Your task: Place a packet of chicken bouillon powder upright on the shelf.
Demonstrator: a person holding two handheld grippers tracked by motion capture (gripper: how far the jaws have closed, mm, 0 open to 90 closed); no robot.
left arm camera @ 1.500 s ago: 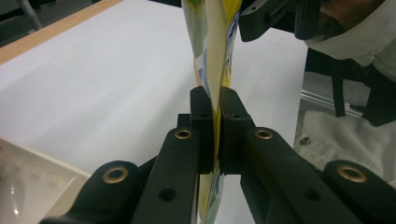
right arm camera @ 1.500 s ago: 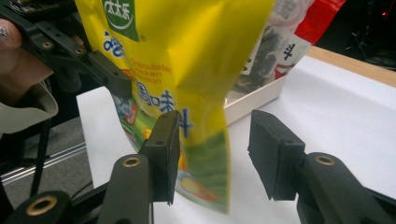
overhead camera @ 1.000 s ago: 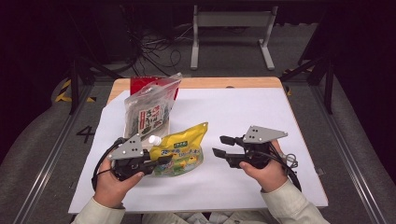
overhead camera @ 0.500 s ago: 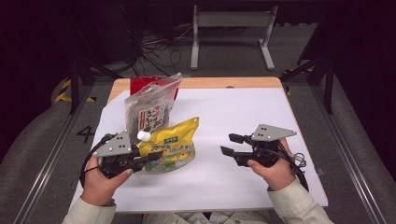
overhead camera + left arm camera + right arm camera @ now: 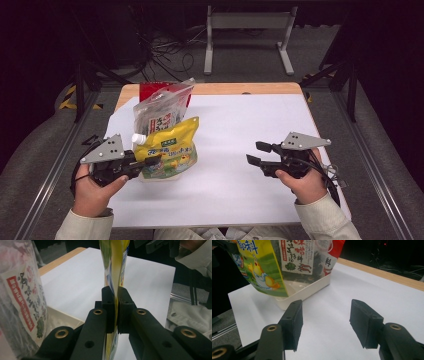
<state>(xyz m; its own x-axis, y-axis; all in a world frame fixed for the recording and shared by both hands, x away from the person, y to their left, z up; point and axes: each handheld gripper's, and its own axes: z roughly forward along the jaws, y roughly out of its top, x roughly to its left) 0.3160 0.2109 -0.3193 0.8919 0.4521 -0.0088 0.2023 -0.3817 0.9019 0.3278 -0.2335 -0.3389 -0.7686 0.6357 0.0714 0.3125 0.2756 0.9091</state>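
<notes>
In the high view, the left claw (image 5: 150,162) sat at the lower left of the frame, clamped on the lower edge of a yellow pouch (image 5: 170,147) that stood upright with its white cap (image 5: 138,138) at the upper left corner. The left gripper view showed the same grip from close up: the two black pads pressed flat against the thin yellow pouch (image 5: 115,262), which rose straight up from between them to the top of the frame.

Just behind the yellow pouch in the high view stood a clear packet with a red label (image 5: 160,112), toward the upper left of the white surface (image 5: 250,130). In the left gripper view that packet (image 5: 21,297) took up the left edge. In the right gripper view the yellow pouch (image 5: 259,267) hung at the upper left, overlapping the clear packet (image 5: 307,257), and below them lay a shallow white tray (image 5: 304,291) resting on the surface.

The right claw (image 5: 255,154) was at the right of centre in the high view, well apart from the pouch, pointing toward the left of the frame. Its jaws stood about half apart and had just been opening, with nothing between them; the right gripper view showed bare white surface (image 5: 329,322) in the gap between the two pads.
</notes>
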